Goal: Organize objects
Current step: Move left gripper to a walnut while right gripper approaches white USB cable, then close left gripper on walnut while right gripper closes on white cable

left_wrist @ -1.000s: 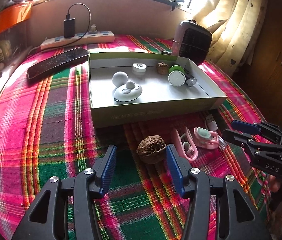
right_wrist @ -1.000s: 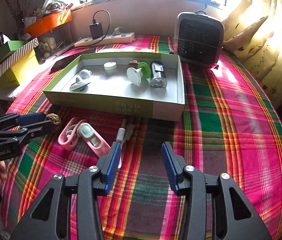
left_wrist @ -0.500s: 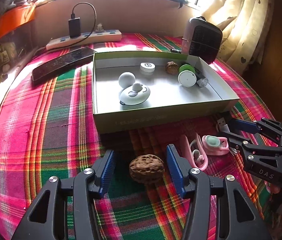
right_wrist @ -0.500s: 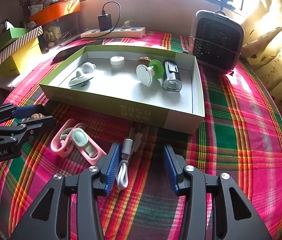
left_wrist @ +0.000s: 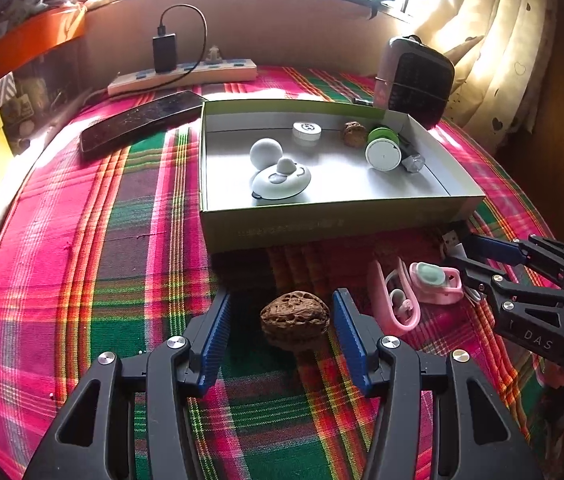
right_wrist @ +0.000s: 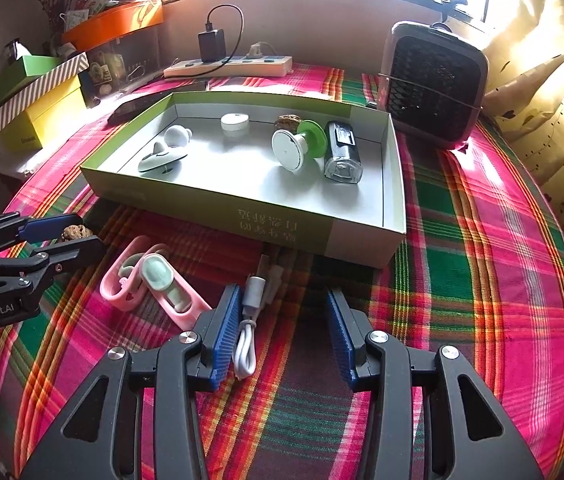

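Note:
A brown walnut [left_wrist: 294, 318] lies on the plaid cloth between the blue pads of my left gripper [left_wrist: 281, 296], which is open, with gaps on both sides. The walnut [right_wrist: 76, 232] also shows between the left gripper [right_wrist: 86, 232] tips in the right wrist view. My right gripper [right_wrist: 282, 292] straddles a white USB cable [right_wrist: 248, 320] that lies close to its left pad. Its jaws are closing, and the pads do not press on the cable. A pink clip set [right_wrist: 150, 284] lies between the two grippers. The shallow green-and-white box [right_wrist: 266, 216] holds several small items.
A dark phone [left_wrist: 142, 120], a power strip [left_wrist: 186, 76] with a charger, and a small heater [right_wrist: 434, 84] stand around the box. Stacked boxes [right_wrist: 38, 96] sit at the left edge. The right gripper [left_wrist: 460, 250] reaches in beside the pink clip set [left_wrist: 414, 292].
The walnut now sits deeper between the left pads. The right gripper has come forward so the white cable lies between its jaws, which have narrowed a little.

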